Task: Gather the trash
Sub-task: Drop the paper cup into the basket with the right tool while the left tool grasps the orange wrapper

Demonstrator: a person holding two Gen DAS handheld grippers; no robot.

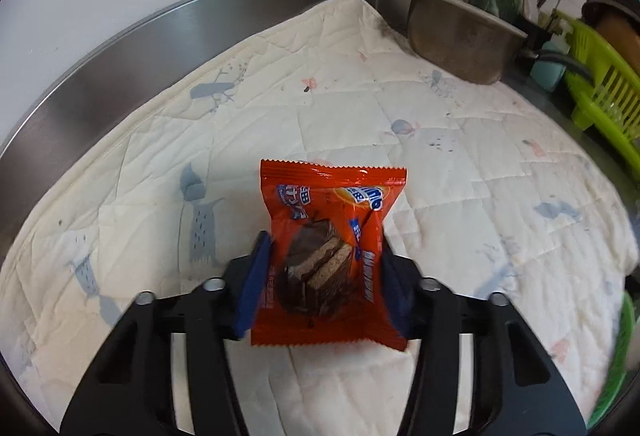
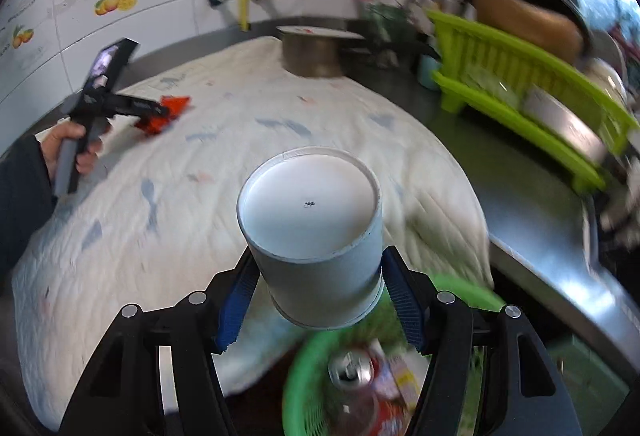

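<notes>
Orange snack wrapper [image 1: 328, 256], glossy crinkled foil w/ serrated ends, sits on a quilted white cloth [image 1: 460, 164] over the steel bench, clamped between the left gripper [image 1: 326, 288] fingers. Right gripper [image 2: 316, 288] fingers are clamped on a white paper cup [image 2: 316, 236], bottom toward camera, above a green mesh basket [image 2: 296, 388] holding a can & other trash. Risk: slick foil may slip out; thin cup wall may crush or miss the basket.
</notes>
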